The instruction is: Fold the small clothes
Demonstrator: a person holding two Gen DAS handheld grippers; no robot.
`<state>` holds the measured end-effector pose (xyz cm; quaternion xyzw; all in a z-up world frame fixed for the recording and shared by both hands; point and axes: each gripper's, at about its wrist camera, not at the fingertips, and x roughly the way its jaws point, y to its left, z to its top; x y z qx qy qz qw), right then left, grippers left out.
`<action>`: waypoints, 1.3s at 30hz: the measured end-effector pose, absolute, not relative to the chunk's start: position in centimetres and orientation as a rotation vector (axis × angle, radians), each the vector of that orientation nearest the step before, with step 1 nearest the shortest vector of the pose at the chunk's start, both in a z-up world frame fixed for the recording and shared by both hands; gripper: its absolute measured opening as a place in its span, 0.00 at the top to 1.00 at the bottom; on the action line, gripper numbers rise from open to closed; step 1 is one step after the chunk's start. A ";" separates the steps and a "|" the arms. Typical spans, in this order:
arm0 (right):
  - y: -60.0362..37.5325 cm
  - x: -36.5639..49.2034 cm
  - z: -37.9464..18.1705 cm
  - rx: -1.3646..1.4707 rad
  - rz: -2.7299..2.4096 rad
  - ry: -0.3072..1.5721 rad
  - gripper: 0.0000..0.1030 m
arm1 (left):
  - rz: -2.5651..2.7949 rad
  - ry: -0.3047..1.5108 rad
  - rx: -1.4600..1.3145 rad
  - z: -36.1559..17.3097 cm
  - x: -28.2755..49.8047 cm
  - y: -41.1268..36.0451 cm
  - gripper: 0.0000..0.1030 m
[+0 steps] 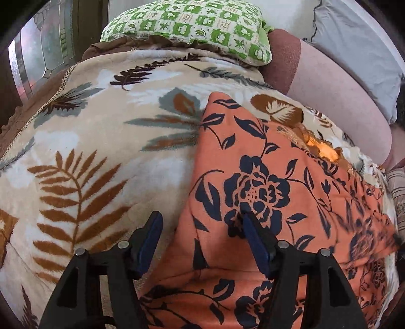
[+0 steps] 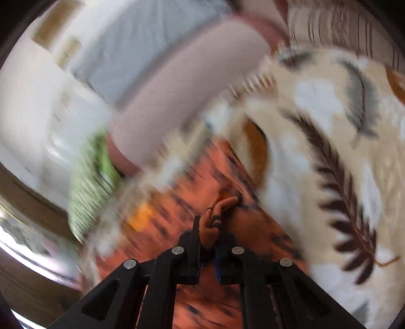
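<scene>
The orange cloth with dark blue flowers (image 1: 253,182) lies spread on a soft leaf blanket (image 1: 83,157) that covers the bed. It takes up the near right part of the blanket, and one pointed corner of it reaches up toward the middle. A bright orange patch (image 1: 321,149) shows along its far right edge, next to some frayed trim.

The left gripper (image 1: 201,222) sits low over the near edge of the cloth. Its jaws are wide apart. One blue pad (image 1: 255,243) is over the cloth and the other is over the blanket, with nothing between them.

The right gripper (image 2: 208,225) has its jaws pressed together on a bunched fold of the orange cloth (image 2: 215,210). This picture is very blurry, so the rest of the cloth looks like orange streaks.

At the far edge of the blanket lies a green and white pillow (image 1: 192,22). To the right of it is a long pink bolster (image 1: 336,101), and a grey pillow (image 1: 359,50) lies behind that. A striped cushion (image 1: 397,192) peeks in at the right edge.
</scene>
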<state>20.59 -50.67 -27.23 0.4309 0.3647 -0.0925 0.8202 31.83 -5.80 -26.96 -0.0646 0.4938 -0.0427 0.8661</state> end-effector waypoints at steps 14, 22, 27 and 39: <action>-53.3 22.1 -25.7 1.006 -0.165 0.668 0.84 | -0.088 1.020 -0.091 -26.2 31.6 -5.0 0.35; -49.0 27.5 -28.7 0.860 -0.178 0.868 0.84 | -0.084 1.007 0.156 -27.9 31.2 -8.3 0.02; -45.5 24.4 -25.9 0.831 -0.015 0.807 0.84 | -0.089 1.043 0.038 -28.5 31.8 -7.1 0.00; -39.0 26.5 -27.6 0.685 0.018 0.929 0.84 | -0.088 0.998 0.066 -28.4 30.9 -7.4 0.00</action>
